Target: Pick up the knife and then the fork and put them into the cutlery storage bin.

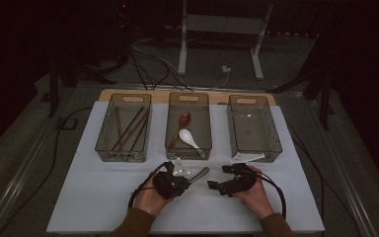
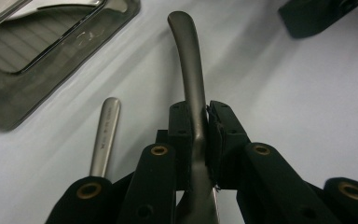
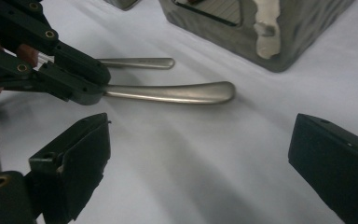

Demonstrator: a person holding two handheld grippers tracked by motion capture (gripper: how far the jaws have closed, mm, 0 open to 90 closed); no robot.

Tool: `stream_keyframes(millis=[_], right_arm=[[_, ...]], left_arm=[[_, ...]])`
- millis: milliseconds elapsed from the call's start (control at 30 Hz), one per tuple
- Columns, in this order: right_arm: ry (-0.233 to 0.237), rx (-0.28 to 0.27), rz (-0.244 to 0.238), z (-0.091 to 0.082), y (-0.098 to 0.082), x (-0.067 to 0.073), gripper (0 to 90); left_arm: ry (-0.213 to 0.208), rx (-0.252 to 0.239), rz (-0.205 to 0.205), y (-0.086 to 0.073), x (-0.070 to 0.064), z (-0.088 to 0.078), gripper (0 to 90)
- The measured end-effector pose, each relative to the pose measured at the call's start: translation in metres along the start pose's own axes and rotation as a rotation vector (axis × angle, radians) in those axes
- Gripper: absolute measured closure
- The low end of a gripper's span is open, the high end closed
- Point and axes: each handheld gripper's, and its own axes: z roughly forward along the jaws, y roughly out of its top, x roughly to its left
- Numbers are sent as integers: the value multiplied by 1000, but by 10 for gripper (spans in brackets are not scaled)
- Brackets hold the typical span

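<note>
Though engraved, spare handle's (image 2: 106, 135) lettering stays unreadable.

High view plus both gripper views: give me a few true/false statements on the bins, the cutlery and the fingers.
1. The left gripper is shut on the metal utensil handle. True.
2. The right gripper holds a spoon. False: its fingers stand wide apart with only bare table between them.
3. The middle bin holds a white spoon and a brown spoon. True.
4. The right bin is full of chopsticks. False: nothing can be made out in it; the brown sticks lie in the left bin.
5. A second metal handle lies on the table beside the held one. True.
</note>
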Motion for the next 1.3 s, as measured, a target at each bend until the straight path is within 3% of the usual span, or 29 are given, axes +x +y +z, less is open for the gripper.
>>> stream_keyframes(millis=[167, 400, 633, 733, 1000, 1300], right_arm=[[46, 4, 44, 5, 0, 1, 98], [112, -29, 167, 6, 3, -5, 185], [156, -48, 256, 7, 5, -8, 309], [151, -62, 294, 8, 6, -8, 369], [152, -124, 349, 2, 9, -10, 514], [154, -179, 369, -5, 15, -8, 687]], left_arm=[[0, -13, 3, 6, -3, -2, 821], [-7, -34, 10, 12, -5, -5, 821], [-2, -61, 19, 16, -10, -8, 820], [-7, -71, 21, 17, -12, -9, 820], [-6, -71, 30, 17, -15, -7, 819], [-10, -64, 42, 19, -21, -3, 819]])
